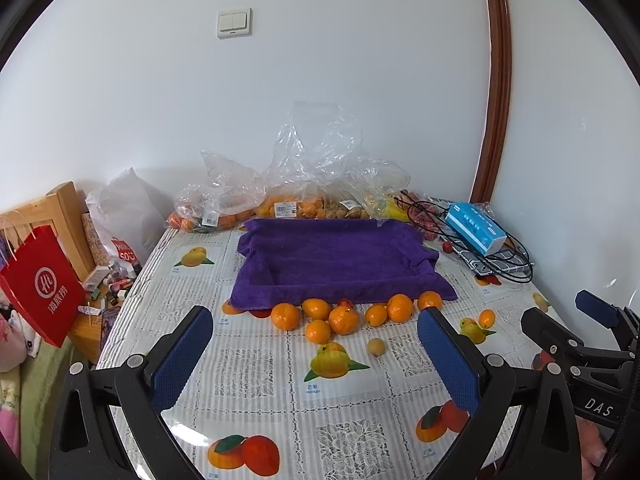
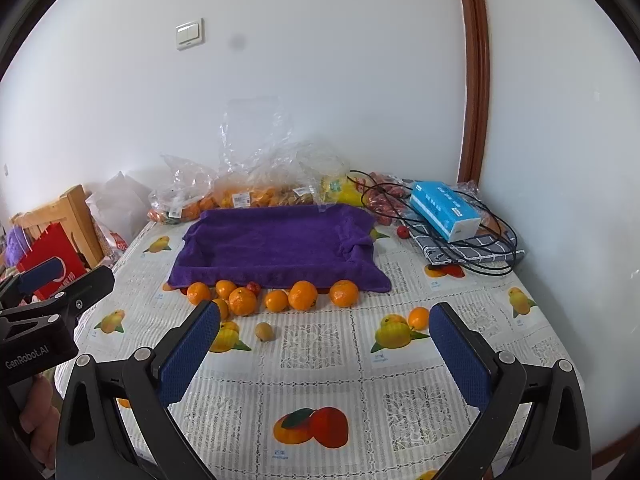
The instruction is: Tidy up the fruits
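Hovering above the near part of the table (image 1: 256, 392), the left gripper (image 1: 316, 364) and the right gripper (image 2: 326, 354) are both standing with their blue-padded fingers wide apart, gripping nothing. A row of oranges (image 1: 344, 319) is lying along the near edge of the purple towel (image 1: 340, 264), which seems to be draped over a shallow tray; the tray-like hollow is holding no fruit as yet. One small orange (image 2: 418, 317) is sitting apart to the right on the patterned tablecloth, and a pale round fruit (image 2: 264, 332) is resting alone just in front of the row. A small red fruit (image 2: 403, 232) is lying near the blue tissue box (image 2: 444, 210) and the black cable (image 2: 492, 264). Behind the towel, clear plastic bags (image 1: 316, 168) are holding more fruit.

Judging from this, the sorting is only starting: the grippers are lining up for a first pick. The next move is probably asking one gripper to drop over a single orange at the row's edge, closing gently so the round fruit is not rolling away or nudging its neighbours, which are touching in places.
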`<state>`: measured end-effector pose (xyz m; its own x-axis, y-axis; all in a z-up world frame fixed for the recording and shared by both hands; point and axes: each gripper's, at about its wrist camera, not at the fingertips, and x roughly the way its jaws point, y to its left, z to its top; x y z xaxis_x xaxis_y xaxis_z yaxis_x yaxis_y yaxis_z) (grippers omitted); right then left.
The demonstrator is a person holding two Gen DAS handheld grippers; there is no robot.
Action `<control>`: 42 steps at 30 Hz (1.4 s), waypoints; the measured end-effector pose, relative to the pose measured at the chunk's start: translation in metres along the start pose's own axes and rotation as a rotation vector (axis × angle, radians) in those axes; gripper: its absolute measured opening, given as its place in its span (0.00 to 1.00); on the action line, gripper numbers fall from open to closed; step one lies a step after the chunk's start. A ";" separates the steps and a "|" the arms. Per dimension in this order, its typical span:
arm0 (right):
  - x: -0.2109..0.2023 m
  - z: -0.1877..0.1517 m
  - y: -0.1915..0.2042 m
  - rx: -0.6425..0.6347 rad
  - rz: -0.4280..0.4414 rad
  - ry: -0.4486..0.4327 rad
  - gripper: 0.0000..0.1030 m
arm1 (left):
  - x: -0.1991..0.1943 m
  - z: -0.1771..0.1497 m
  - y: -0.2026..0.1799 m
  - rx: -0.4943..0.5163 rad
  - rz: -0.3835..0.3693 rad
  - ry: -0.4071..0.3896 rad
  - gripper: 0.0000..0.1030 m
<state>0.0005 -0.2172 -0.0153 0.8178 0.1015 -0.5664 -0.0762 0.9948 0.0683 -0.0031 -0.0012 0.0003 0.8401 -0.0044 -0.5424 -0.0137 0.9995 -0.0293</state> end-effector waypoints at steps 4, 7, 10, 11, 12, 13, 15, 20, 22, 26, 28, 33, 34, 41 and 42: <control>-0.001 0.000 -0.001 0.011 0.007 -0.002 1.00 | -0.002 0.001 0.000 0.004 0.005 -0.007 1.00; -0.001 0.000 -0.001 0.004 0.003 -0.004 1.00 | -0.002 0.000 0.000 0.000 -0.003 -0.004 1.00; -0.002 0.000 -0.001 0.005 0.007 -0.005 1.00 | -0.002 0.001 -0.001 0.009 0.004 -0.007 1.00; -0.002 0.001 0.000 0.004 0.007 -0.005 1.00 | -0.003 0.000 -0.001 0.008 0.002 -0.009 1.00; -0.002 0.001 0.000 0.001 0.005 -0.005 1.00 | -0.002 0.000 -0.001 0.005 0.000 -0.008 1.00; -0.002 0.001 0.000 -0.001 0.003 -0.006 1.00 | -0.002 0.000 -0.001 0.003 -0.003 -0.006 1.00; -0.002 0.001 0.001 0.001 0.005 -0.006 1.00 | -0.002 0.000 0.000 0.005 -0.001 -0.004 1.00; -0.003 0.002 0.002 0.000 0.006 -0.007 1.00 | -0.003 0.000 0.002 -0.007 -0.006 -0.004 1.00; -0.003 0.002 0.002 0.004 0.010 -0.009 1.00 | -0.003 0.001 0.002 -0.002 -0.004 -0.004 1.00; -0.003 0.002 0.003 -0.001 0.010 -0.009 1.00 | -0.002 0.001 0.003 -0.007 -0.007 -0.003 1.00; -0.003 0.002 0.003 -0.003 0.010 -0.010 1.00 | -0.001 0.001 0.004 -0.009 -0.009 0.001 1.00; 0.001 0.002 0.004 -0.003 0.011 -0.004 1.00 | 0.001 0.000 0.005 -0.005 0.013 -0.006 1.00; 0.002 0.002 0.004 -0.002 0.009 -0.003 1.00 | 0.002 0.000 0.006 -0.005 0.013 -0.004 1.00; 0.011 0.005 0.005 0.000 0.015 -0.003 1.00 | 0.014 0.000 0.009 -0.007 0.006 0.017 1.00; 0.013 0.005 0.006 -0.006 0.008 -0.005 1.00 | 0.017 0.000 0.009 -0.004 0.009 0.022 1.00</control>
<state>0.0138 -0.2097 -0.0180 0.8199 0.1098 -0.5619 -0.0866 0.9939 0.0678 0.0112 0.0079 -0.0091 0.8280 0.0041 -0.5606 -0.0235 0.9993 -0.0275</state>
